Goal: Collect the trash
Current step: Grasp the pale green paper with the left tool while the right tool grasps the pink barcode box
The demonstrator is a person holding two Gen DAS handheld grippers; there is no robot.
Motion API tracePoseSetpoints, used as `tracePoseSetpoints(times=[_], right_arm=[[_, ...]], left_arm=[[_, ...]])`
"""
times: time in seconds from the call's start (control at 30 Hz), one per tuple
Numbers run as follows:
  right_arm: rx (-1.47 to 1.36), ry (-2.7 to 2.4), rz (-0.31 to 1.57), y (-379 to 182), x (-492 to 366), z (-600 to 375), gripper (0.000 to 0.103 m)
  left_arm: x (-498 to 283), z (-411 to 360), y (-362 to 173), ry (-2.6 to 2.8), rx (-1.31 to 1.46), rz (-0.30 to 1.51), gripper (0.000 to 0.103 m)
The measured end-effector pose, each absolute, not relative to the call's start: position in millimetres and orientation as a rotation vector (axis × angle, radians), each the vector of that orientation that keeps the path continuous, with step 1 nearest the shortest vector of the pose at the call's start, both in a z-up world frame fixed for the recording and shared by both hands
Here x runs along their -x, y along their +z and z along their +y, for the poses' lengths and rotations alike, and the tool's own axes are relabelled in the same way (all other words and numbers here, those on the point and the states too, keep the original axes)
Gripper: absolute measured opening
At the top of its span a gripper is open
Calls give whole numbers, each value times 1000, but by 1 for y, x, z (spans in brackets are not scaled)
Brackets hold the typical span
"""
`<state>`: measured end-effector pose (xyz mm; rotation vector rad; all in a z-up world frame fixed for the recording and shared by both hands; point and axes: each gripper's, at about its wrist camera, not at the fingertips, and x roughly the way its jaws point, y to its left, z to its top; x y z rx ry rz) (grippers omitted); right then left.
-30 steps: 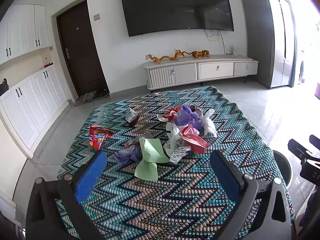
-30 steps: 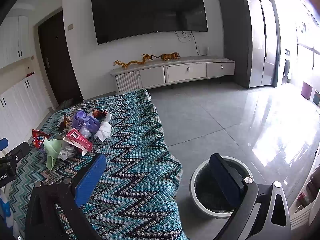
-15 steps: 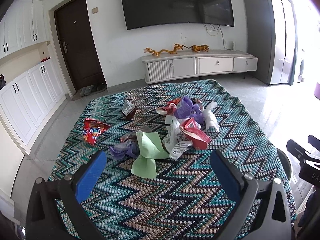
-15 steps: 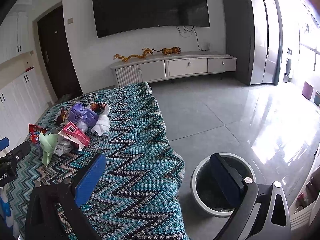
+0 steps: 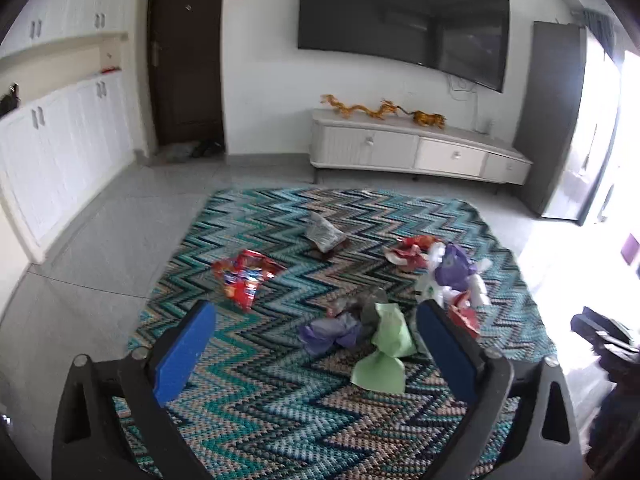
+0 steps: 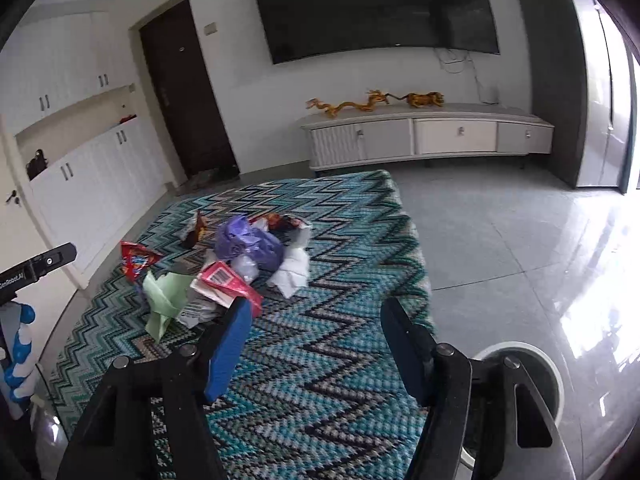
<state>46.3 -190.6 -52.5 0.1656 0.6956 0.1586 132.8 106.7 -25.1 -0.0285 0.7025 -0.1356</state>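
Approach step: left gripper (image 5: 316, 344) spread, right gripper (image 6: 316, 344) half-spread, both just narrowing on nothing; next, reach the green paper (image 5: 384, 352) beside the trash pile (image 6: 248, 256).

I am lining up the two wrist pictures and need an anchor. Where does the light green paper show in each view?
Left wrist: the light green paper lies low and right of centre on the zigzag cloth, just inside the right blue pad.
Right wrist: the same paper lies left of centre, at the near left edge of the trash heap.
Shared landmark: the red snack wrapper, left of the paper in both views.
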Motion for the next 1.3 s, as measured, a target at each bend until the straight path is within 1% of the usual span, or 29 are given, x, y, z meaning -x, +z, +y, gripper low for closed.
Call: tracePoseSetpoints(times=[0.03,0.07,0.2,0.3,0.4,0.43,0.53,0.6,0.63,0.67,0.7,0.73,0.77,0.8,0.97,1.13,1.3], right_arm=[[-152,205,712,-56,-54,-182,64],[-131,249,729,-60,-62,-171,62],[-72,370,791,-81,-92,-138,55],[-67,418,804,-89,-108,-124,51],[-62,449,808,-96,-122,-115,50],[-60,463,814,-98,-127,-112,50],[-53,492,847,-106,-138,-108,49],[-42,501,862,-112,-144,-105,49],[-37,501,869,-116,-146,-103,49],[-39,502,873,-118,-148,-103,42],[-47,508,876,-119,-149,-104,28],[-56,510,875,-120,-150,-104,22],[-63,504,870,-120,-150,-106,13],[-68,499,865,-119,-148,-108,10],[-105,502,824,-104,-128,-121,8],[-143,521,755,-79,-93,-133,7],[-211,482,679,-54,-54,-166,7]], left_arm=[[-136,105,-30,-172,36,729,89],[-140,102,-35,-193,40,749,85],[-155,76,-64,-277,26,838,79],[-169,62,-81,-311,31,885,72],[-181,54,-97,-331,47,926,60],[-184,54,-101,-338,58,942,54],[-188,52,-115,-350,73,977,45],[-187,51,-120,-360,70,987,37],[-187,49,-123,-366,70,991,30],[-186,49,-124,-368,70,989,30],[-184,48,-123,-367,69,979,29],[-182,48,-123,-368,70,973,28],[-179,48,-121,-372,74,965,26],[-177,48,-118,-374,75,955,26],[-156,52,-101,-377,78,899,24],[-132,54,-73,-387,84,837,24],[-120,24,-43,-447,57,793,23]])
